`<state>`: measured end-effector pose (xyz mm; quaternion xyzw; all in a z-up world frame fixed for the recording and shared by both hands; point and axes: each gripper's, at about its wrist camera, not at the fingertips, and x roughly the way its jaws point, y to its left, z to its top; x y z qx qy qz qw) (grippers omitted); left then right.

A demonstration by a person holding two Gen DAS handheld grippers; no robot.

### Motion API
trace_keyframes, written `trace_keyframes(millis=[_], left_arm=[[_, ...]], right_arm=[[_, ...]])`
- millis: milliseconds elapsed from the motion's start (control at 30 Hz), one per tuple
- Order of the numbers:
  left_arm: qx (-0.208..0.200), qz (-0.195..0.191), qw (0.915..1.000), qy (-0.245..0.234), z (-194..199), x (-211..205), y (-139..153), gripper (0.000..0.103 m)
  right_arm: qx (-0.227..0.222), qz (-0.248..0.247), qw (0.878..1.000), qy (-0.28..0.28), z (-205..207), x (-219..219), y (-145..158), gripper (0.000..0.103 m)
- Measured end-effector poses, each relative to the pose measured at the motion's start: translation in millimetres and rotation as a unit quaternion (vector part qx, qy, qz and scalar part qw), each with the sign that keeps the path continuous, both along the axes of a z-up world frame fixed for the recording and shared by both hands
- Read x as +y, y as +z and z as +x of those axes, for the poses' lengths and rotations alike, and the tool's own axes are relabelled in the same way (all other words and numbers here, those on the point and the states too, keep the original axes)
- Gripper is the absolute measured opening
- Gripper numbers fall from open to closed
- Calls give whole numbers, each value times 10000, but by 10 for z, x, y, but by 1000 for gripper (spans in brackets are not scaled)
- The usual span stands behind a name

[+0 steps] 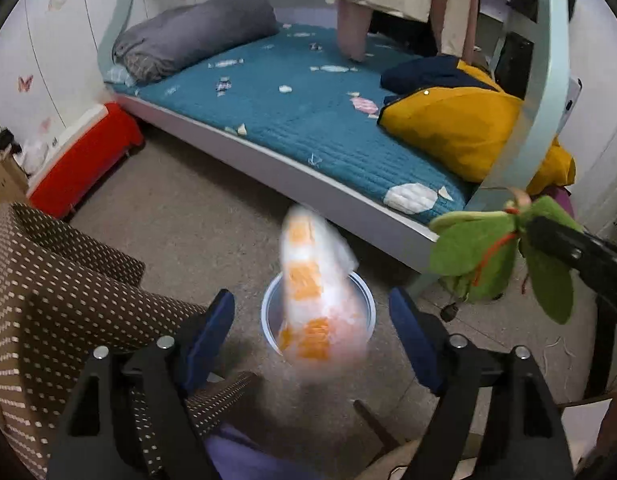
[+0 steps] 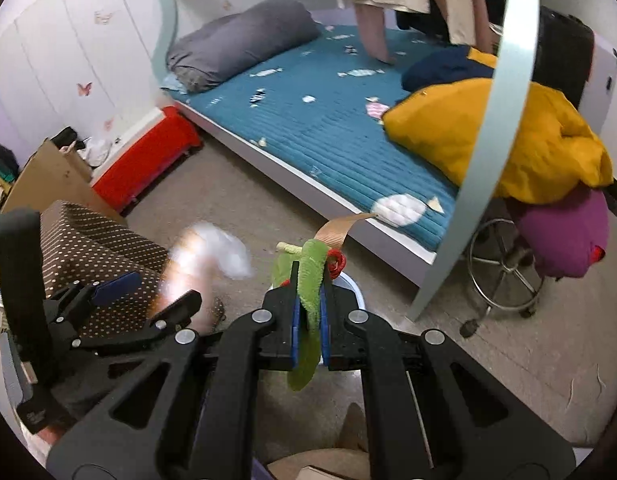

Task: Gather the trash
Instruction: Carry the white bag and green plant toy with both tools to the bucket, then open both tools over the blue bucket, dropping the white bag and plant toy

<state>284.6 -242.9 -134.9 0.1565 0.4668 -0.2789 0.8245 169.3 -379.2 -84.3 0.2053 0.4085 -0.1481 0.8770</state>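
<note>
**Left gripper wide open over the bin, right one clamped on green leaves**

The left gripper [image 1: 312,332] stands wide open, its two blue pads [image 1: 212,328] well apart and touching nothing. Between them, blurred, is a white and orange wrapper [image 1: 312,288], free of both pads and directly over the mouth of the white bin [image 1: 268,312] on the grey floor [image 1: 196,216]. In the right wrist view the same wrapper [image 2: 204,256] shows as a pale smear just above the left gripper's spread fingers.

The right gripper [image 2: 308,320] is closed tight on a bundle of green leaves [image 2: 312,280]. The leaves are pinched between its blue pads [image 2: 295,320], with one end sticking out above the fingers and the other hanging below them. A red string [image 2: 337,260] is tied round the top, and a tan ribbon [image 2: 344,224] runs out from it. From the left wrist view the leaves [image 1: 476,256] fan out at the tip of the right gripper, to the right of the bin.

More scraps of paper [image 1: 410,198] lie scattered on the blue mattress [image 1: 308,120] beyond, near a yellow jacket [image 1: 460,128] and a grey pillow [image 1: 196,36]. A brown dotted box [image 1: 60,280] sits to the left of the bin.
</note>
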Motion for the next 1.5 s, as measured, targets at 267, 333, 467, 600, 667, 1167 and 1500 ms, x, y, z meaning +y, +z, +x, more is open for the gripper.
trace_keyframes(millis=[267,333,467,600,667,1167,1500], left_arm=[[227,89,9991,349,134,310,-104,78],[222,103,9984,515,174,439,-93,78],[203,96,9963,826,254,673,-45,78],[138,45,9950,991,295,814,29,78],[137,7,9948,1006,295,842,51,78],[156,-79,9953,957,161,884,73,78],[-61,-214,9944,1029,-28,1078,284,78]], right_arm=[[231,145,9995,170,217,76,-192,8],[299,170,9989,324,350,155,-243,8],[319,166,9974,625,594,326,-266,9],[236,36,9974,685,737,426,-193,66],[177,-207,9972,693,738,486,-170,66],[497,-11,9943,944,508,708,-322,65],[216,-76,9947,1007,337,861,-99,65]])
